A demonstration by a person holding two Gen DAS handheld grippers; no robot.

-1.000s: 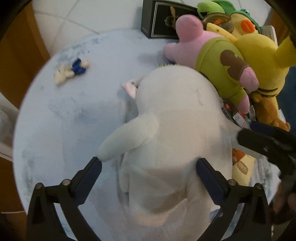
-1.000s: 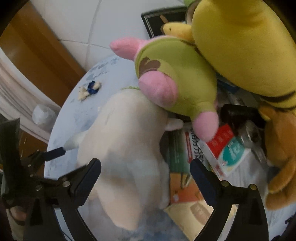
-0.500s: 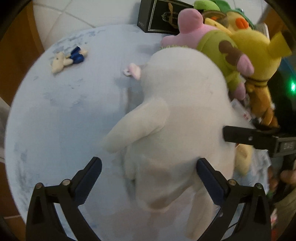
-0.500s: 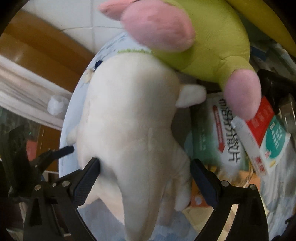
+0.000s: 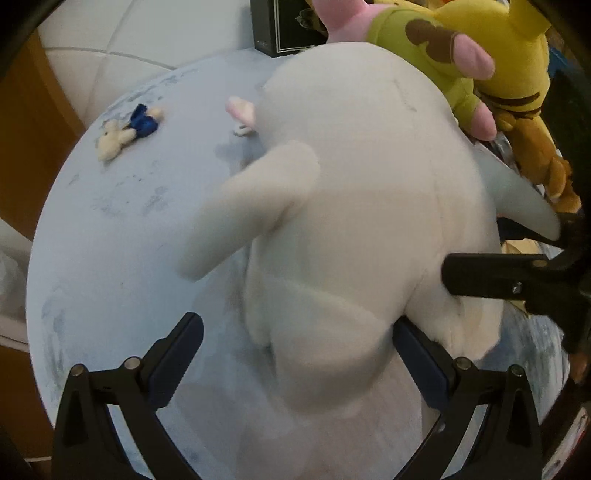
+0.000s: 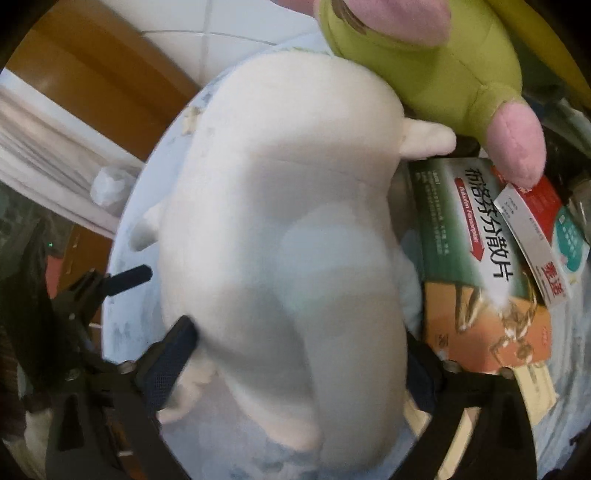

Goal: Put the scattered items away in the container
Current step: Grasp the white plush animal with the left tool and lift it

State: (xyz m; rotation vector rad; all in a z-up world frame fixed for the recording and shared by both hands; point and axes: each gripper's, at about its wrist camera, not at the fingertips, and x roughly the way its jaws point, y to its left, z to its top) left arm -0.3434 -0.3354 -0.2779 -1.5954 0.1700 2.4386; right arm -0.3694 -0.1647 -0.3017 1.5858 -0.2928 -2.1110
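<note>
A big white plush toy (image 5: 362,206) lies on the round pale-blue table (image 5: 122,240). It fills both views, and in the right wrist view the white plush (image 6: 280,229) sits between the wide-spread fingers. My left gripper (image 5: 299,354) is open around its lower end. My right gripper (image 6: 295,354) is open with both pads against the plush's sides; one right finger (image 5: 495,277) shows in the left wrist view, pressed on the plush. No container is in view.
A pink-and-green plush (image 5: 417,40) and a yellow plush (image 5: 517,62) lie on the far right. A tiny blue-and-cream toy (image 5: 129,129) sits on the far left. A black box (image 5: 284,26) stands behind. Medicine boxes (image 6: 472,236) lie on the right.
Both grippers have moved in closer around the white plush. The plush has shifted and tilted, its arm now raised. The right gripper's fingers now touch its sides.
</note>
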